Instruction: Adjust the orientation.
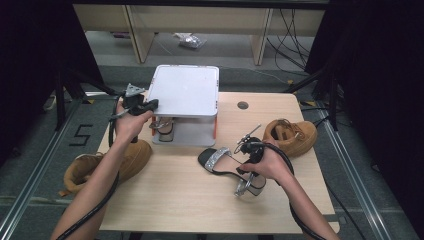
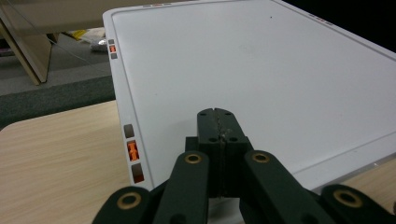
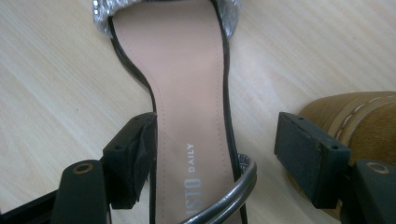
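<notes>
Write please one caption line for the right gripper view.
Open right gripper straddling the heeled sandal on the wooden table, beside a tan boot.

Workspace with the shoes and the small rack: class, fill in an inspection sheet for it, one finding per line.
Surface: pale wooden table with a round hole near the far edge.
Job's things: black sandal with a glittery strap lies on the table; its mate sits under the grey rack.
Clutter: one tan boot on the table's right, another at its left edge.
Grippers: left gripper shut, over the rack top; right gripper open, fingers astride the sandal.
Cables: black cable trails along each forearm.
Surroundings: grey floor, wooden furniture legs, loose wires behind.
</notes>
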`<state>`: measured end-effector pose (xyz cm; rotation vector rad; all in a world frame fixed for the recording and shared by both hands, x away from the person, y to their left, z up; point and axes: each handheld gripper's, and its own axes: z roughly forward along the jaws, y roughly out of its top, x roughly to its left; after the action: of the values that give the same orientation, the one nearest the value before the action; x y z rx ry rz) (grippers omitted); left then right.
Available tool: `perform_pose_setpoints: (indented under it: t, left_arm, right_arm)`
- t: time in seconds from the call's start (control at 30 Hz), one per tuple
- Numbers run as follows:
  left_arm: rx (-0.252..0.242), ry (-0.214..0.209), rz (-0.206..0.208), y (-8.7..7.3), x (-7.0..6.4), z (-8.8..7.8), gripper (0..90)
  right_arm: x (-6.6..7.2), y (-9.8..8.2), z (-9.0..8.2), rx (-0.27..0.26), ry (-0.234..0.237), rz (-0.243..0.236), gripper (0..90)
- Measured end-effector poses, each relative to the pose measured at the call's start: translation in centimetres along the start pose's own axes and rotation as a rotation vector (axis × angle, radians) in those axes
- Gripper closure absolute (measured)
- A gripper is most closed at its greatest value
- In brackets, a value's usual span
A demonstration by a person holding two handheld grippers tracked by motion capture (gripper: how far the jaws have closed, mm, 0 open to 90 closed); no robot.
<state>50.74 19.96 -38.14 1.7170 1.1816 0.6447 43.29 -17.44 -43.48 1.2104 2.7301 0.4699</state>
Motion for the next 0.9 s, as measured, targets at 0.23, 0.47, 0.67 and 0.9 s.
perform_pose_setpoints:
  t: [0.23,0.47,0.67,0.9]
  left_arm:
    - [0.005,-0.002,-0.001,0.0,0.1,0.0,89.8]
    - [0.010,-0.003,0.001,0.1,0.1,-0.1,89.8]
    - [0.013,-0.001,0.006,0.1,0.1,0.0,89.8]
    - [0.014,0.001,0.007,0.1,0.0,0.0,89.8]
  right_arm:
    - [0.1,0.4,0.9,0.058,0.021,-0.012,30.1]
    - [0.5,1.2,2.0,0.109,0.033,-0.049,30.6]
    - [0.7,1.3,2.9,0.162,0.043,-0.068,31.4]
    - [0.8,1.3,3.6,0.197,0.046,-0.052,32.7]
